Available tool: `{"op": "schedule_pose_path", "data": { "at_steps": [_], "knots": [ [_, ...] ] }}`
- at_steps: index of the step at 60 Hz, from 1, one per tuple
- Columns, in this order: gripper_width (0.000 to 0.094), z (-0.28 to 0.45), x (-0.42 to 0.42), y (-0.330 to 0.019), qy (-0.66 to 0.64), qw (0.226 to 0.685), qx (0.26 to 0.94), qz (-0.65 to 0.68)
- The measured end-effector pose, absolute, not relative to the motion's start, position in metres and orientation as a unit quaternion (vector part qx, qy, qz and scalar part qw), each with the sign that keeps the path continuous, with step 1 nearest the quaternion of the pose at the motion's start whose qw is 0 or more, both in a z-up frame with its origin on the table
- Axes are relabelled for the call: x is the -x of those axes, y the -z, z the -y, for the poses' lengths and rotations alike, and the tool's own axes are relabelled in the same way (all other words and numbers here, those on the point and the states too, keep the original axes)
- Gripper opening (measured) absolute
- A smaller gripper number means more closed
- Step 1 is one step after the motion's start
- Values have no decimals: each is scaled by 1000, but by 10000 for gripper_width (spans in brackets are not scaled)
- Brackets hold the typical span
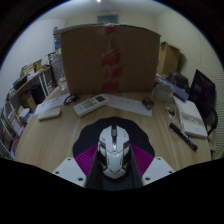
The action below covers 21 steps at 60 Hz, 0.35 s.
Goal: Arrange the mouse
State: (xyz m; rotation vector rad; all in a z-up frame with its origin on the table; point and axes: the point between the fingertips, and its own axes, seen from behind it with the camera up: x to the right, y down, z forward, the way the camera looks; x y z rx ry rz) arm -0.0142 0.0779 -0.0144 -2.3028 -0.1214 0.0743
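Fingers of the gripper (pixel 114 168) clasp the white-and-black mouse (pixel 114 150) by its flanks over the wooden desk (pixel 60 135), so I judge it best carried level and released only once resting flat.

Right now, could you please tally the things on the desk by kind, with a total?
Computer mouse: 1, white and grey, between the claw's fingers
Remote-like white device: 1
Paper sheet: 1
Book: 1
Dark pen-like stick: 1
Cardboard box: 1
Total: 6
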Motion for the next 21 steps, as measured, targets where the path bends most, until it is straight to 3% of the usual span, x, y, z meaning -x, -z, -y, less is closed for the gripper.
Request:
{"op": "schedule_pose_path", "data": {
  "at_steps": [1, 2, 3, 7, 9, 21],
  "knots": [
    [624, -77, 14, 14, -32, 400, 915, 44],
    [625, -75, 15, 14, -35, 394, 918, 40],
    [722, -73, 16, 14, -40, 387, 921, 34],
    [890, -64, 22, 10, -50, 376, 925, 23],
    [838, -56, 25, 4, -49, 375, 925, 22],
    [841, 20, 56, -55, -39, 388, 921, 5]
  ]
}}
